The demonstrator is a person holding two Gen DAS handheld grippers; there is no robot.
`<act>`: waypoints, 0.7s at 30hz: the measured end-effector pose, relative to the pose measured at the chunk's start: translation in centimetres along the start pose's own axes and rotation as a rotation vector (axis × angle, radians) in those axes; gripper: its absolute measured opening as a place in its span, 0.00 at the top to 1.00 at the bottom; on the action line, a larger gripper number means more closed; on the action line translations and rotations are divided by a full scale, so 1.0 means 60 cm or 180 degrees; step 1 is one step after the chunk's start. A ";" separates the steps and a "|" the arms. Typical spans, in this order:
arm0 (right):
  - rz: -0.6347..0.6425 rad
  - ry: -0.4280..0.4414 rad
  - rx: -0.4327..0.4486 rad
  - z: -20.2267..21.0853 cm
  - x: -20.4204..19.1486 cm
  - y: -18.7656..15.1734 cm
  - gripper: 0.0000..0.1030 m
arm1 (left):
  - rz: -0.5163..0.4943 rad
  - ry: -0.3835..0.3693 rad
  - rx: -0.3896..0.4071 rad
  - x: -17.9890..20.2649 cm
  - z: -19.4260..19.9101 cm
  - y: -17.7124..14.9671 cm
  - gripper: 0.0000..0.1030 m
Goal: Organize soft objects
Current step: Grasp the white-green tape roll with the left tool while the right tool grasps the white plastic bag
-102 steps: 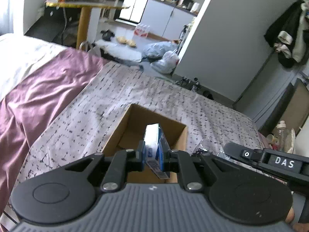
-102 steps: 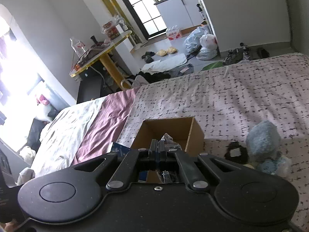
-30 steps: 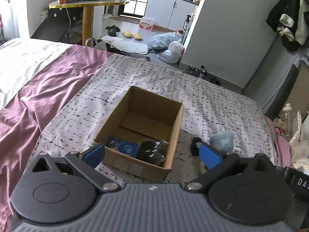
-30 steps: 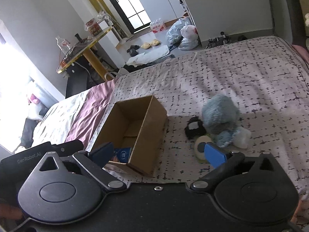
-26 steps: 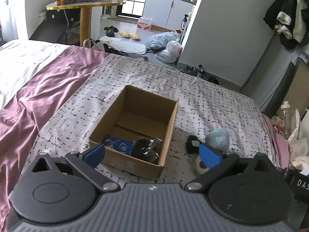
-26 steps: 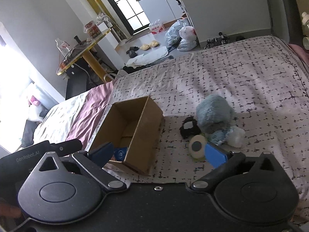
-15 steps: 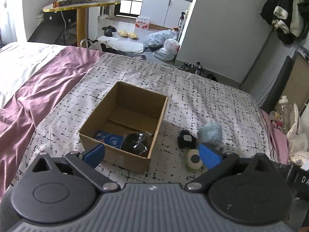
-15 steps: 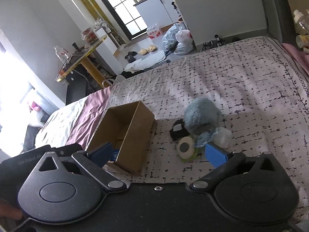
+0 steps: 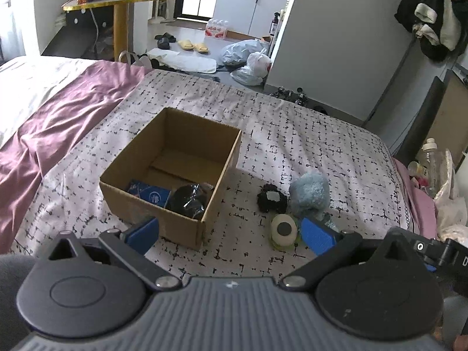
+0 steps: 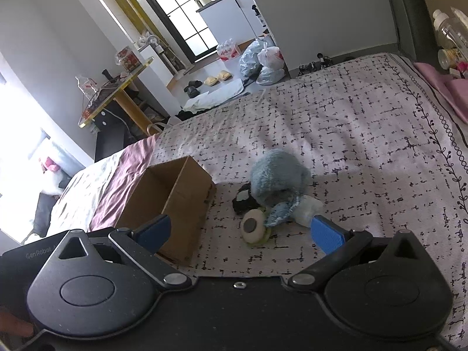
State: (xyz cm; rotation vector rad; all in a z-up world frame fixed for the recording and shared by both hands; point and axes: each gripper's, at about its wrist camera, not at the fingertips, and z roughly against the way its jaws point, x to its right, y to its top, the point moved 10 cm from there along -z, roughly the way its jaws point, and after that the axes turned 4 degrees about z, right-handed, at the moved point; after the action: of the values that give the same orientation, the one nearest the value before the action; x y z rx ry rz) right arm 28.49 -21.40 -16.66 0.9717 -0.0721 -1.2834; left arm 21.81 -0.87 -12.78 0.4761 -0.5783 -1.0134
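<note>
Resting on the bed: open brown cardboard box (image 9: 172, 172), on the pale bedspread with black dash print (image 9: 307, 146).
Box contents: flat blue packet (image 9: 149, 194) and crinkly black plastic-wrapped bundle (image 9: 188, 201), side by side against the near wall.
Loose soft objects: fluffy grey-blue plush ball (image 9: 310, 194), black fuzzy pad with a pale label (image 9: 271, 197) and round cream puff with a dark centre (image 9: 282, 229), clustered just right of the box, touching one another.
Extra item: small white plastic-wrapped lump (image 10: 307, 206) against the plush ball, seen from the right wrist.
Left tongs (image 9: 229, 234): spread wide, 2 blue pads apart, holding nothing, above the bed near the box corner.
Right tongs (image 10: 239, 232): spread wide, holding nothing, the cream puff between its fingers in view.
Beyond: purple sheet (image 9: 58, 117) at the left.
</note>
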 end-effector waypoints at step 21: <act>-0.0523 0.0041 -0.0150 -0.089 0.101 -0.008 0.09 | -0.0012 -0.0096 0.0036 0.059 -0.098 0.003 0.06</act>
State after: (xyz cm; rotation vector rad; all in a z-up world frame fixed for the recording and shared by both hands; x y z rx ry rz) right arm 33.10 -23.35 -23.06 0.9606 0.0488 -1.4229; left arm 27.16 -3.33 -16.30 0.4726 -0.6104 -1.0228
